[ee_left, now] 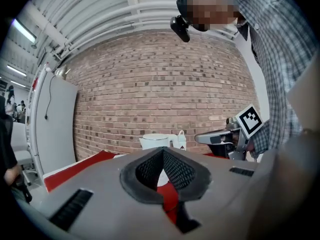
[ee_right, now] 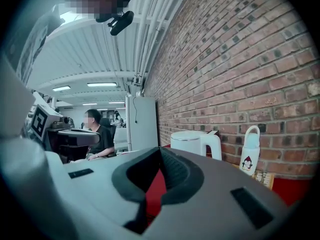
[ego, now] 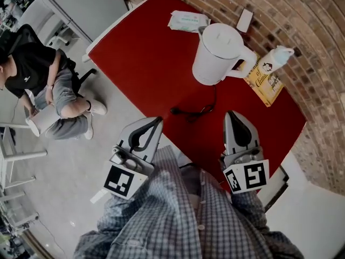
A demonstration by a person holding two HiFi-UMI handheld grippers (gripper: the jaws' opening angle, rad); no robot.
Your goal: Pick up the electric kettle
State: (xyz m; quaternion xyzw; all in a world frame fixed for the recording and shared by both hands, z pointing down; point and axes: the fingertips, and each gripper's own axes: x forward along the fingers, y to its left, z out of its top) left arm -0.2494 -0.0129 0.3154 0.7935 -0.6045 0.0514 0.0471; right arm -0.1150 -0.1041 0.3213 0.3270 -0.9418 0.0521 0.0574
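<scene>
While left gripper [ego: 156, 122] and right gripper [ego: 234, 117] are both closed, empty, kettle [ego: 218, 50] stands at 12 o'clock on table [ego: 145, 53], handle [ego: 247, 58] toward 4. Risk: closed jaws just shove it; cord [ego: 194, 112] at its 6 may snag on lift.

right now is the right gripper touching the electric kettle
Apart. The head view shows a stretch of bare red table between the right gripper and the electric kettle, which stands farther back.
</scene>
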